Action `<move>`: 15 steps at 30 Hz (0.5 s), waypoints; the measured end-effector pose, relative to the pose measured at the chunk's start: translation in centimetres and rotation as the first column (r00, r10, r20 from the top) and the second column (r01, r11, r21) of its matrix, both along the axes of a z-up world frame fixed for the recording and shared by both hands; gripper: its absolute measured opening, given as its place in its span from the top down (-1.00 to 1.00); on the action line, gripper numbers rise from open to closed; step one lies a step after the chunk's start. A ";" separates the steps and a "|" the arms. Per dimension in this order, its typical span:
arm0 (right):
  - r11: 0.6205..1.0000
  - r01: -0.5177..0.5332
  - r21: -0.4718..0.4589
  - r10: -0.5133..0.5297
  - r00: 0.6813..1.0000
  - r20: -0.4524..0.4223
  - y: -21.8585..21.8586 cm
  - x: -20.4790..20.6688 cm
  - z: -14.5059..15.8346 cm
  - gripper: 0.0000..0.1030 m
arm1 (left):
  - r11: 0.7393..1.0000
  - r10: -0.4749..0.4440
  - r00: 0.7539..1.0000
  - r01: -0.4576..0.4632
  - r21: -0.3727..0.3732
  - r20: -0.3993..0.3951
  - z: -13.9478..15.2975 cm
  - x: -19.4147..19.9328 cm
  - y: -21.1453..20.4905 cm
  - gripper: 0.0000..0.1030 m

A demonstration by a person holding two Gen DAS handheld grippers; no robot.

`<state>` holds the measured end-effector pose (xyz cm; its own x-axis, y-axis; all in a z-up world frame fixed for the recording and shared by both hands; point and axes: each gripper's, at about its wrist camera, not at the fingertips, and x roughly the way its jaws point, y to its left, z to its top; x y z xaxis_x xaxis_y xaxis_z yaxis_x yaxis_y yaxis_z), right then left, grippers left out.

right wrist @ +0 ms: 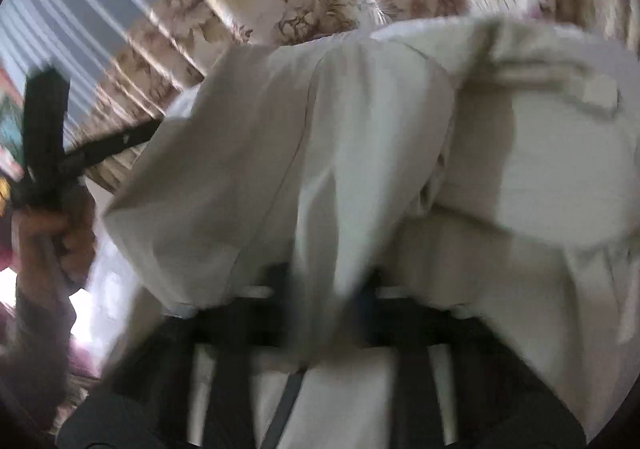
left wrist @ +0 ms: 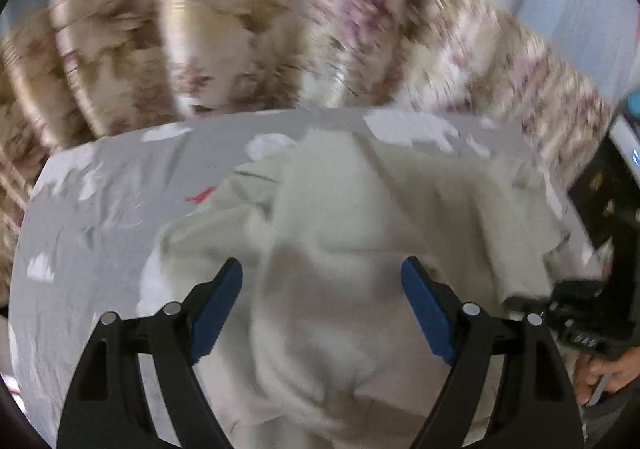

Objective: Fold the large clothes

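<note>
A large white garment (left wrist: 360, 209) lies crumpled on a grey bed sheet with white patches (left wrist: 100, 209). My left gripper (left wrist: 322, 269) hovers over the garment's near part. It is open, its blue pads (left wrist: 218, 305) stand wide apart, and they press on nothing. In the right wrist view the white garment (right wrist: 280, 149) fills the picture and hangs in folds. My right gripper (right wrist: 328, 285) is shut on a bunch of this cloth, and the cloth hides most of its fingers.
A floral curtain (left wrist: 240, 29) hangs behind the bed, with a pale wall beside it. A hand (left wrist: 604, 373) holding the other gripper's handle shows at the right edge. In the right wrist view a hand (right wrist: 48, 241) with a black handle is at the left.
</note>
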<state>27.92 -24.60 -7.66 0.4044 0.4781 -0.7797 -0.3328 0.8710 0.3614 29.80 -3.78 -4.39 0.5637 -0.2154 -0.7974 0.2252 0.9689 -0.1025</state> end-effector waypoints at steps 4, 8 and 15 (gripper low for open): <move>0.996 0.054 -0.067 -0.042 0.986 0.164 -1.4 0.8 4.3 0.84 | 0.995 -0.028 0.999 0.031 0.096 -0.040 -2.2 2.7 -2.6 0.84; 0.970 0.191 -0.149 -0.122 0.917 0.379 -3.8 2.9 8.6 0.84 | 0.973 0.093 0.988 -0.117 0.200 0.124 -0.7 5.5 -1.9 0.96; 0.938 0.277 -0.209 -0.200 0.924 0.326 -7.2 8.5 3.5 0.79 | 0.995 0.057 0.965 -0.077 0.067 0.256 2.3 3.0 -2.8 0.91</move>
<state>36.38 -31.83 -4.20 0.7119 0.1468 -0.6868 -0.1618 0.9859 0.0431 32.75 -6.55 -2.04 0.7608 -0.1151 -0.6387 0.1688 0.9854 0.0235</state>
